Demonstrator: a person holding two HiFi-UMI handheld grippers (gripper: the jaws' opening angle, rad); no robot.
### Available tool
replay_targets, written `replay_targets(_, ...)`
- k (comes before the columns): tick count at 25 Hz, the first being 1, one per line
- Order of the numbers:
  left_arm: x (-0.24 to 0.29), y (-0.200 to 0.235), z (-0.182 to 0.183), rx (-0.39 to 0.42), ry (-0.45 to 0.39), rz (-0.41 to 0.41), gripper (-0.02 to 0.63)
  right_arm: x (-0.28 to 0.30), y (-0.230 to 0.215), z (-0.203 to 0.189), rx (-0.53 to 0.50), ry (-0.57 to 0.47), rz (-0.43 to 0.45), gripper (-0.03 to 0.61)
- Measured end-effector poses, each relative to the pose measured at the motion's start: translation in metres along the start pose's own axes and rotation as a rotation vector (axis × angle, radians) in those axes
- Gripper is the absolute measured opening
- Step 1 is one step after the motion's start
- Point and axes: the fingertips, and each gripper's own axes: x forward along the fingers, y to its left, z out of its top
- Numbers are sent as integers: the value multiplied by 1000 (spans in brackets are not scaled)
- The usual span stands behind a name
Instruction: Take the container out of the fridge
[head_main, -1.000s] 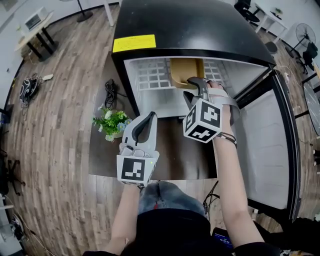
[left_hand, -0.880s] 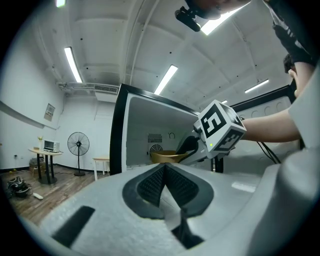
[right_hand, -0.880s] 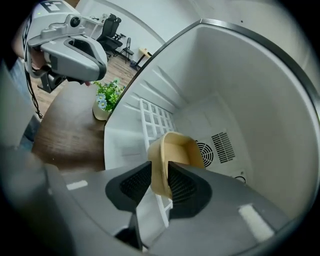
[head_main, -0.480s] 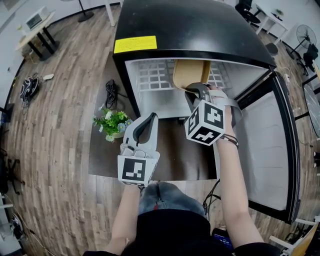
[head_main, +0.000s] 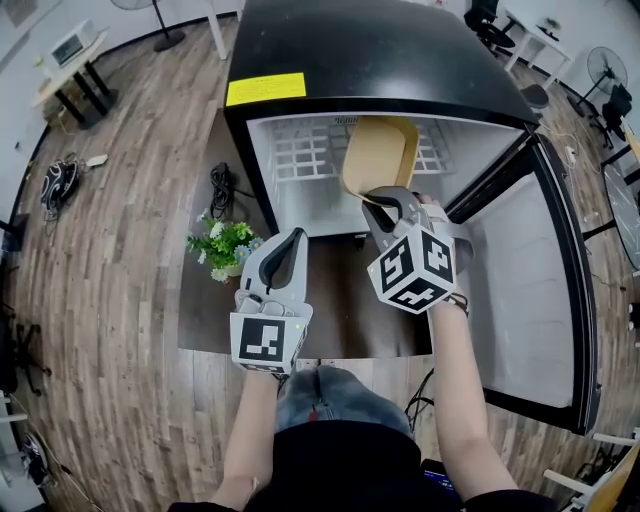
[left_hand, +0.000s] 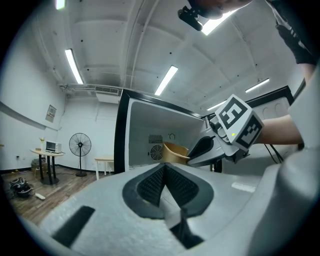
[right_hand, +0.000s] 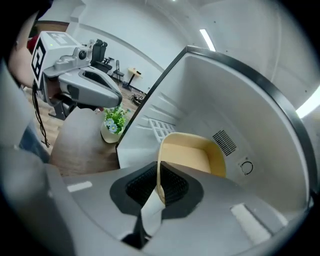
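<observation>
A tan open container (head_main: 381, 151) hangs tilted at the mouth of the black mini fridge (head_main: 380, 50), in front of the white wire shelf (head_main: 305, 150). My right gripper (head_main: 377, 198) is shut on its near rim. In the right gripper view the thin rim (right_hand: 159, 165) runs between the two pads and the tub (right_hand: 192, 155) stretches beyond them. My left gripper (head_main: 288, 245) is shut with nothing in it, held lower left in front of the fridge, clear of the container. The left gripper view shows the container (left_hand: 173, 152) and the right gripper (left_hand: 202, 150) ahead.
The fridge door (head_main: 540, 290) stands swung open on the right. A potted plant (head_main: 225, 245) and a coiled black cable (head_main: 222, 180) lie on the wood floor left of the fridge. A dark mat (head_main: 350, 300) lies before it.
My right gripper closed on the container's rim, then drew back toward me. The container rose off the shelf and tipped up. The left gripper shifted slightly.
</observation>
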Motion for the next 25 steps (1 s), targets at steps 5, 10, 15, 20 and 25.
replay_targets(5,-7,-3,2,14,-3,-3,8,-25,13,9,127,-118,-43,26)
replay_targets(10,-14,-7,7,31,-4,-7,8,-61,24,21,276,-301,-86,26)
replay_targets(15,-17,-12,16,39,-22,-10,8,-100,23,35,406,-541,-133,26)
replay_targets(20,-21,-21,21,55,-26,-24,8,-133,23,32,572,-685,-182,26)
replay_targets(25,-22,-29,31,66,-44,-21,8,-157,17,20,662,-749,-290,26)
